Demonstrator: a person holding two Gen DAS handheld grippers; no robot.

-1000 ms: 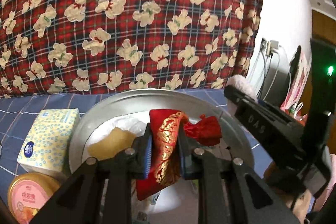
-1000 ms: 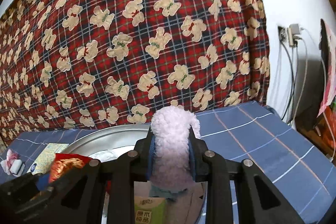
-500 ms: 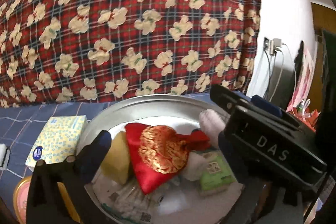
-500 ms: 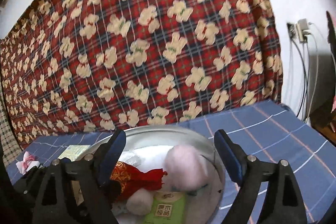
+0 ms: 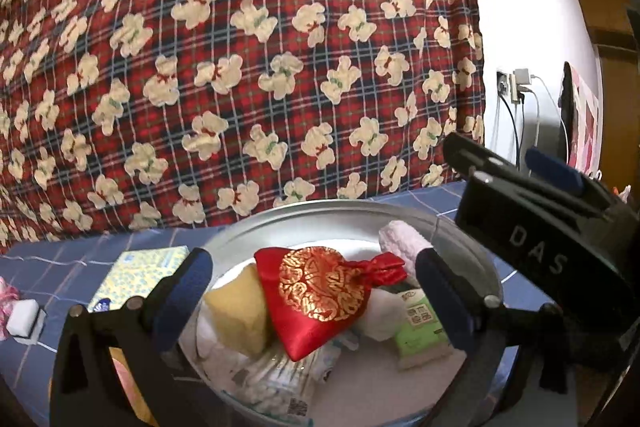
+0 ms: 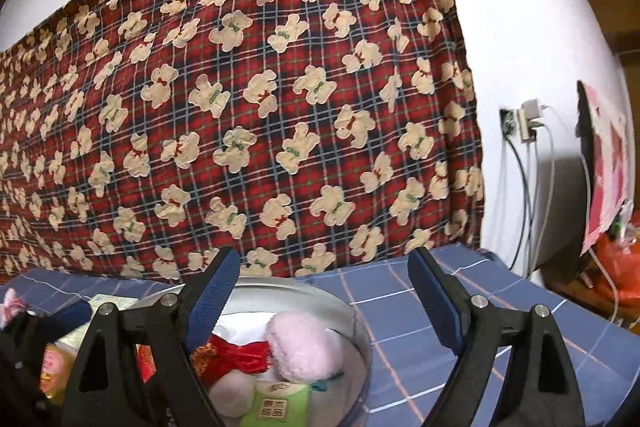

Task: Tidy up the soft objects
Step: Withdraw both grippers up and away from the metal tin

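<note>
Both loads now lie in the basin [image 5: 304, 217] on the blue cloth, dropped a second ago: the red pouch [image 5: 320, 291] centre, the pink plush [image 6: 302, 345] by the right wall. Left gripper [image 5: 310, 291] and right gripper [image 6: 324, 287] gape wide, empty, free for more

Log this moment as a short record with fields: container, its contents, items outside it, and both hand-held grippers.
container: round metal basin on blue checked sheet
contents: red embroidered pouch, yellow sponge, pink fluffy item, green tissue pack
outside: tissue box, left of the basin
left hand-held gripper: open, empty, over the basin
right hand-held gripper: open, empty
</note>
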